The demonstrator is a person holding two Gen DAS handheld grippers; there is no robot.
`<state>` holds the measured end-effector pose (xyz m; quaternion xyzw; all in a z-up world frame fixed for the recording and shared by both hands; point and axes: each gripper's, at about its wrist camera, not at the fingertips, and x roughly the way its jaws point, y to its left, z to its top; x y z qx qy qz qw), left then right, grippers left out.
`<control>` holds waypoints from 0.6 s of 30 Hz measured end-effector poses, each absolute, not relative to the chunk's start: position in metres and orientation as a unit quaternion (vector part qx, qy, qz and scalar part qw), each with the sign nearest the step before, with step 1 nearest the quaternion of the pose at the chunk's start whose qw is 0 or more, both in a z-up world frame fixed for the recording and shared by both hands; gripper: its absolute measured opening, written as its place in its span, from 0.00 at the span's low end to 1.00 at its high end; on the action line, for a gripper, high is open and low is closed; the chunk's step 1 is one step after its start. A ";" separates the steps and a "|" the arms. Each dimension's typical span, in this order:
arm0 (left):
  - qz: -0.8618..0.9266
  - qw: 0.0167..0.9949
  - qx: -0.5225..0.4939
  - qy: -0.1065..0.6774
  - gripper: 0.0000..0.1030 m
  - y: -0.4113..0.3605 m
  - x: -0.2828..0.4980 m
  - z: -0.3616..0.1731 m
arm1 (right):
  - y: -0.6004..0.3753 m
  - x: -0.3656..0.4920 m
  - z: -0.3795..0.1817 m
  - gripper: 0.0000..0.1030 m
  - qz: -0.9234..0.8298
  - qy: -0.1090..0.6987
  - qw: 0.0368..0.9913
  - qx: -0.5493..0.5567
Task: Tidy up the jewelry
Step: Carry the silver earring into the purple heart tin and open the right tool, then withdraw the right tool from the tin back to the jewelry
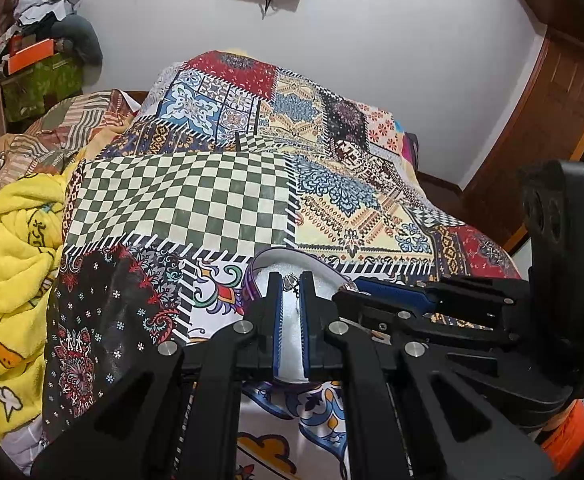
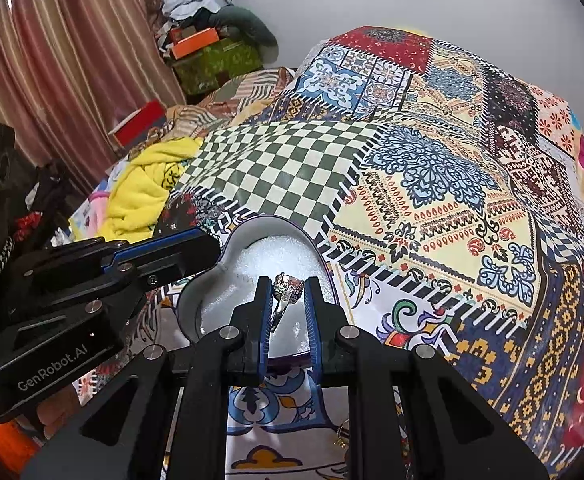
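A heart-shaped tin box with white foam lining sits on the patchwork bedspread. My right gripper is shut on a silver ring with a large stone and holds it just over the foam inside the box. My left gripper is nearly shut, its fingers close together over the same box; a small silver piece shows at its tips, and whether it is gripped is unclear. Each gripper appears in the other's view, the left beside the box's left lobe.
The patchwork bedspread covers the bed. A yellow blanket lies at the left. Boxes and clothes pile up by the striped curtain. A small gold item lies on the spread under my right gripper. A wooden door stands at the right.
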<state>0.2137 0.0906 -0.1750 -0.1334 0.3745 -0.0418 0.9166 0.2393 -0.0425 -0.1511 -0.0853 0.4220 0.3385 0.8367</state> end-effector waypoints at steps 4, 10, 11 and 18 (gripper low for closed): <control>-0.042 0.917 -0.126 0.377 0.06 0.089 0.215 -0.176 | -0.041 0.242 -0.155 0.14 0.338 0.424 0.835 -0.093; -0.035 0.917 -0.114 0.380 0.06 0.086 0.216 -0.173 | -0.037 0.240 -0.155 0.14 0.338 0.425 0.833 -0.107; -0.034 0.917 -0.114 0.380 0.06 0.086 0.215 -0.173 | -0.036 0.239 -0.154 0.14 0.338 0.425 0.832 -0.111; -0.022 0.922 -0.114 0.370 0.10 0.091 0.204 -0.158 | -0.037 0.230 -0.144 0.22 0.333 0.415 0.839 -0.117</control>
